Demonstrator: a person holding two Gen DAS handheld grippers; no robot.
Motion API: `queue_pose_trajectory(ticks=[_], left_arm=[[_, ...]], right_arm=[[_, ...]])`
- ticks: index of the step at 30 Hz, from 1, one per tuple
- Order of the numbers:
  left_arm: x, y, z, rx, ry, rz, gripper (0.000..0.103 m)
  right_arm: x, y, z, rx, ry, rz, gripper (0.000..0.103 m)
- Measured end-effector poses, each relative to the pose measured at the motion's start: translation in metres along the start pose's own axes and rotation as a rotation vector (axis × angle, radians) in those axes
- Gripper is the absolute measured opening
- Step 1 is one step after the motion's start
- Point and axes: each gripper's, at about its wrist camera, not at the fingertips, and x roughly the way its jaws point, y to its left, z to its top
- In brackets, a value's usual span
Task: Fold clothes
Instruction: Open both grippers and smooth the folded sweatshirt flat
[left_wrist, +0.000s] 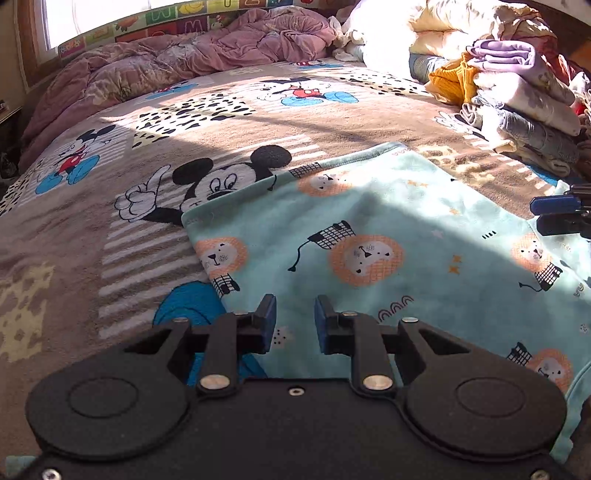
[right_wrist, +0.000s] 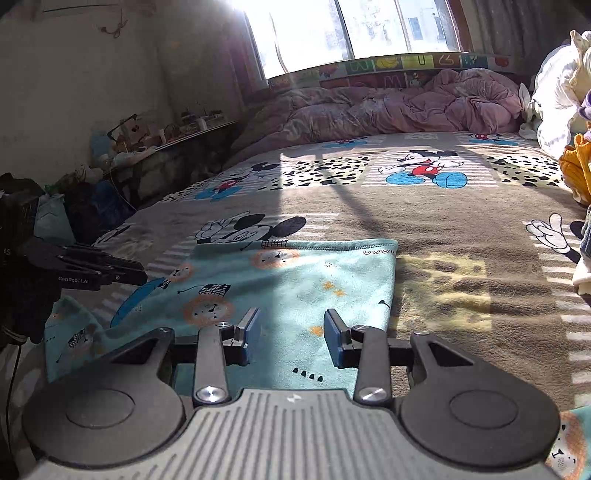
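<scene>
Both claws empty, hovering over the garment. Left gripper (left_wrist: 294, 317): blue-padded fingers parted a moderate gap, nothing between them, sitting above the near-left part of the teal fleece garment with orange lion print (left_wrist: 388, 236). Right gripper (right_wrist: 291, 334): fingers a bit wider apart, also gripping nothing, above the garment's near-right area (right_wrist: 295, 288). Garment lies spread flat on the brown Mickey Mouse print blanket (left_wrist: 110, 229) covering the bed, far hem straight and running just below a large Mickey head; part of it is in sun, part in shadow. In the right wrist view, near-left portion of the garment looks rumpled rather than flat, and the left gripper (right_wrist: 122, 273) shows at the left edge, just over that side. In the left wrist view the right gripper's blue pads (left_wrist: 554, 214) poke in at the right edge, over the garment's right side. Stack of folded clothes (left_wrist: 524, 99) sits on the bed's far-right, well apart from the garment. Crumpled pink quilt (left_wrist: 177, 62) along the far edge under the window.
</scene>
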Motion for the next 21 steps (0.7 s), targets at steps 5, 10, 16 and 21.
queue_pose_trajectory(ticks=[5,10,16,21], left_arm=[[-0.030,-0.021,-0.004,0.130,0.021,0.011,0.021],[-0.077,-0.055,-0.005,0.237,0.041,0.049,0.022],[-0.081,-0.121,-0.049,0.116,0.056,-0.022,0.022],[-0.076,-0.177,-0.116,0.370,-0.061,0.144,0.021]], right_arm=[[-0.021,0.035,-0.049,-0.084,0.036,-0.045,0.045],[-0.051,0.066,-0.066,-0.169,-0.007,-0.006,0.045],[-0.062,0.085,-0.088,-0.216,-0.032,0.003,0.043],[-0.045,0.084,-0.118,-0.247,0.022,-0.013,0.043]])
